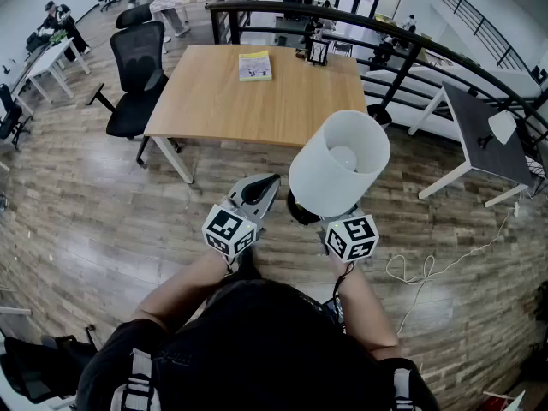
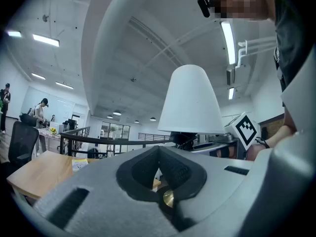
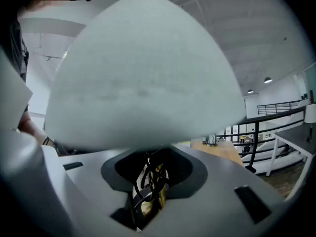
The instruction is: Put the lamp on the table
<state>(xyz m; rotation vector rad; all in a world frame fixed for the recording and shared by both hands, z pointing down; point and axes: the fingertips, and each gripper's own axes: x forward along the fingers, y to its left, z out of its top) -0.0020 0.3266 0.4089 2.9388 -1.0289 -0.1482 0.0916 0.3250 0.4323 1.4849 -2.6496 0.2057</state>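
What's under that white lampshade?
The right gripper holds the lamp by its stem there, wound with black cord. From above, the shade hides the stem and the gripper's jaws.

Light: bright, even, from ceiling strip lights.
Shadows: soft, faint beneath the table.
Edges: strong fisheye bending, dark corners in both gripper views.
Focus: lamp near lens, blurred.

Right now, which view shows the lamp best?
Head view: the lamp shows from above, shade and bulb clear, held short of the table. Left gripper view gives the shade in side profile, the rest mostly hidden. Right gripper view is too close: the shade fills it, stem and cord clamped in the right tool.
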